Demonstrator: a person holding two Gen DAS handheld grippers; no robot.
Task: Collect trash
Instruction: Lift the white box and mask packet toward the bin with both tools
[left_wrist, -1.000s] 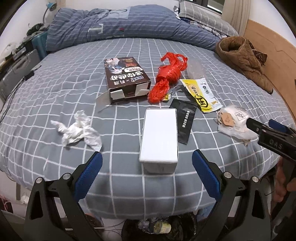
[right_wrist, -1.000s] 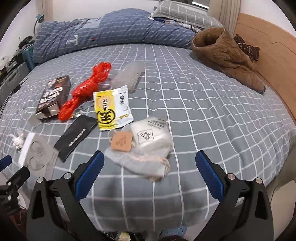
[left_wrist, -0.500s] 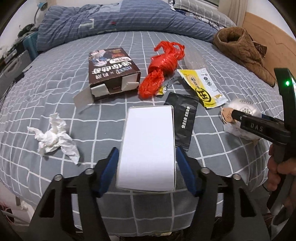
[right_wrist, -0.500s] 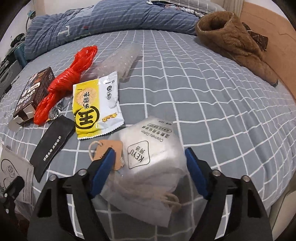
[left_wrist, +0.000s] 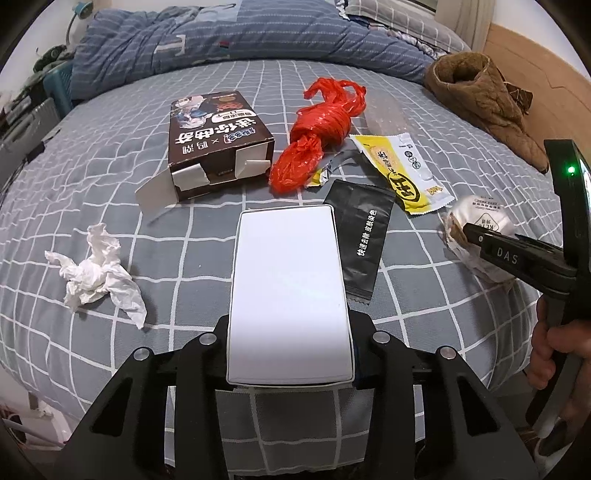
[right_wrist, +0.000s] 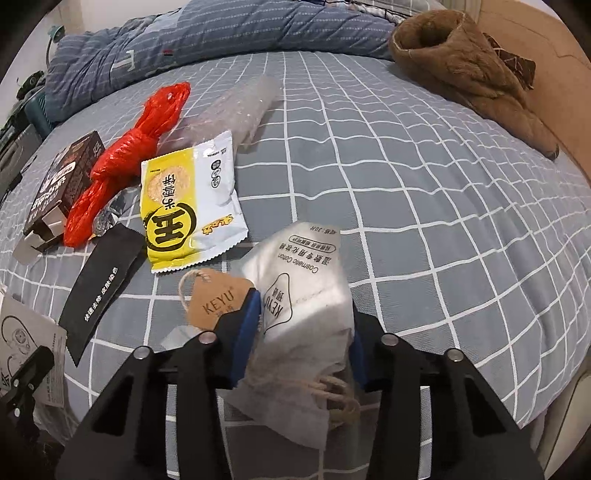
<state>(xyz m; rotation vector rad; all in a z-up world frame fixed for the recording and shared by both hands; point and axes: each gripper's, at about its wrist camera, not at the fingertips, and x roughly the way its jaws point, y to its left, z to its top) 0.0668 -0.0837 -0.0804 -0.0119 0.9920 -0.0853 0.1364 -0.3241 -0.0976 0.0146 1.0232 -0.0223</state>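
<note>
Both tools are showing matte black linkage arms dotted with round silver screws behind the jaws. The right gripper (right_wrist: 301, 336) is wearing blue pads (right_wrist: 248, 334) on its fingers. Behind its jaws, white "DAS" lettering is showing on one finger, and a green light is glowing on its upright black body.

white box (left_wrist: 290, 291) flat on bed edge | drawstring pouch (right_wrist: 306, 295) crumpled, beside yellow wrapper (right_wrist: 188, 206)
</note>
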